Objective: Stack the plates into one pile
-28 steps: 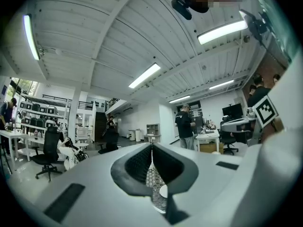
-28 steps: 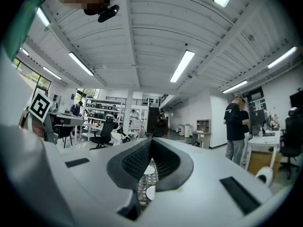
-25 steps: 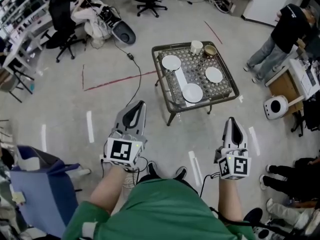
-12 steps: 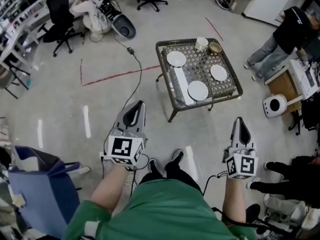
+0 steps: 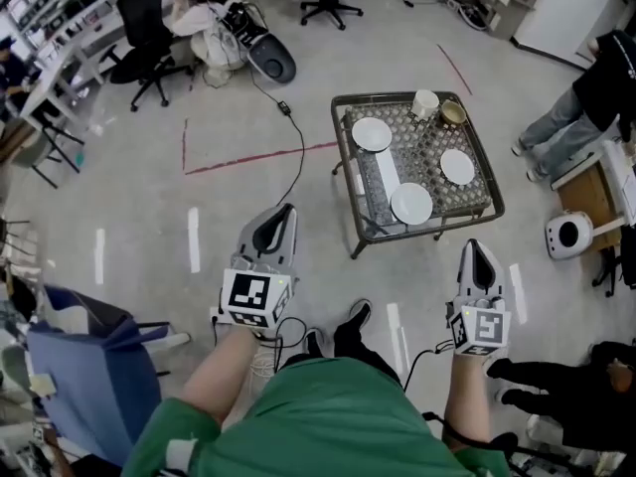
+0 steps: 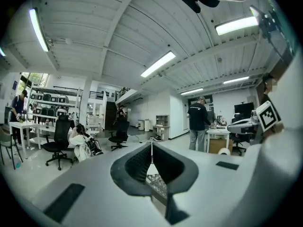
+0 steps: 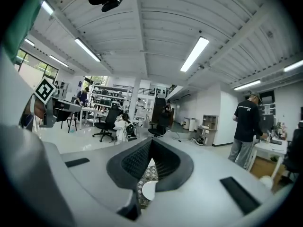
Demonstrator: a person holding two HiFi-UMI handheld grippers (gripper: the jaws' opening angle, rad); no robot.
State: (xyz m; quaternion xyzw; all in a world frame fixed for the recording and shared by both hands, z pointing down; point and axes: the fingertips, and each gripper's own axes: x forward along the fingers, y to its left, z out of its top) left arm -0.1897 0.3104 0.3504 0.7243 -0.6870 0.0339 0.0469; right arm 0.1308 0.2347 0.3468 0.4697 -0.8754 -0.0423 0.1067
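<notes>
Three white plates lie apart on a low glass-topped table [image 5: 368, 212]: one at the far left [image 5: 372, 134], one at the right [image 5: 457, 166], one near the front [image 5: 411, 204]. A white strip [image 5: 385, 172] lies between them. My left gripper [image 5: 285, 210] and right gripper [image 5: 482, 247] are both shut and empty, held over the floor short of the table's near edge. Through the right gripper's [image 7: 151, 143] jaws a white plate [image 7: 148, 190] and the table top show. The left gripper [image 6: 151, 146] points toward the table too.
A white cup [image 5: 424, 102] and a small brass bowl [image 5: 452, 113] stand at the table's far edge. A person [image 5: 586, 102] stands to the right beside a white round device [image 5: 569, 235]. Office chairs [image 5: 149, 43] and a cable [image 5: 293, 142] are at the far left; a blue bag [image 5: 84, 366] at near left.
The table and plates have shifted right and nearer in the head view as I step forward. Both grippers have come forward and a little lower, still shut.
</notes>
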